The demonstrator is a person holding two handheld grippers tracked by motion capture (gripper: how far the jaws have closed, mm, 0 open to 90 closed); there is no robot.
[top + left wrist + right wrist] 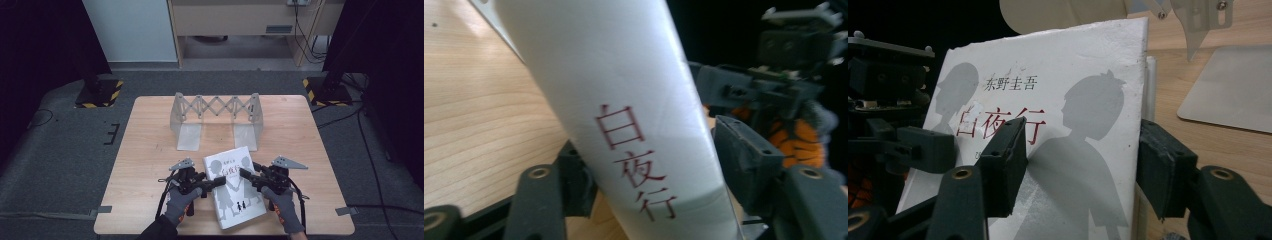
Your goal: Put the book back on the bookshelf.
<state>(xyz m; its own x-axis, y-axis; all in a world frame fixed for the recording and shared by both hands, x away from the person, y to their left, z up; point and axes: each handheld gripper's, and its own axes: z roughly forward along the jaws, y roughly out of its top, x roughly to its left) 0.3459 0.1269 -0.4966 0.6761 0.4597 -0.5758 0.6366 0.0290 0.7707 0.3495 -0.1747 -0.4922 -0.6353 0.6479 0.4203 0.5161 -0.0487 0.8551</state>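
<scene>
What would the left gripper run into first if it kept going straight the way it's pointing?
The white book: its spine already sits between the jaws of the left gripper. Beyond the book, the right gripper faces it from the other side.

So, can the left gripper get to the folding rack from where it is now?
Probably not at once: the left gripper has its jaws around the spine of the white book, with the right gripper at the other edge. The table between it and the folding rack looks free.
</scene>
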